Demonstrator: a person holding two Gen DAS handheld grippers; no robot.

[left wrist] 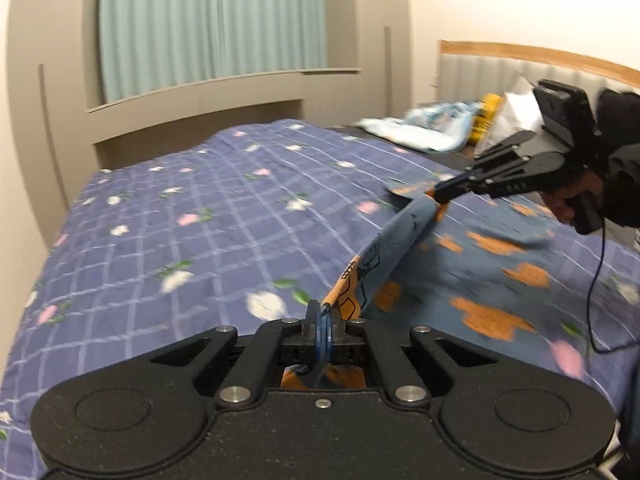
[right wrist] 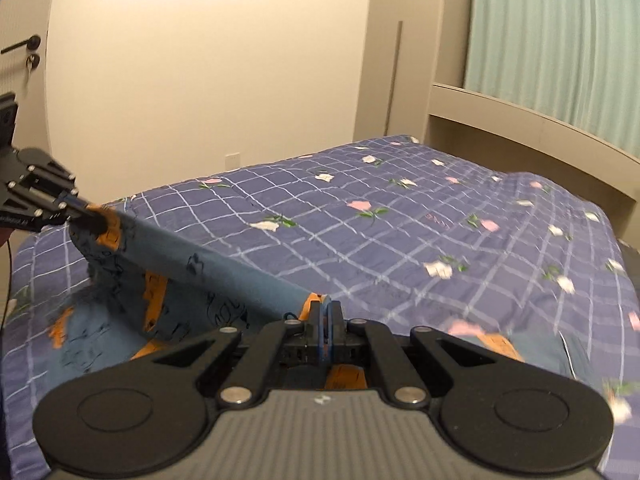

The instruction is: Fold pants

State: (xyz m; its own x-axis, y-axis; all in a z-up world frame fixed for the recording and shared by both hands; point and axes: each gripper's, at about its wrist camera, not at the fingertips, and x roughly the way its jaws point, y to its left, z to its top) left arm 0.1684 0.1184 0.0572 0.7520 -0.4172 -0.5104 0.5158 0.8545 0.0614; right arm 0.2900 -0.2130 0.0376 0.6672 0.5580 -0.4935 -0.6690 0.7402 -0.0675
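The pants (left wrist: 472, 276) are blue with orange patches and black line drawings. They lie on the bed, with one edge lifted taut between both grippers. My left gripper (left wrist: 322, 312) is shut on one end of that edge. My right gripper (left wrist: 438, 196) shows at the right of the left wrist view, shut on the other end. In the right wrist view the right gripper (right wrist: 325, 312) is shut on the pants (right wrist: 208, 276), and the left gripper (right wrist: 86, 216) holds the far end at the left. The rest of the pants drapes down onto the bed.
The bed has a purple checked cover with flowers (left wrist: 192, 240). A pile of light blue cloth and bags (left wrist: 432, 128) lies by the padded headboard (left wrist: 500, 68). A beige window bench with green curtains (left wrist: 208, 20) stands beyond the bed. A door (right wrist: 20, 64) is at the left.
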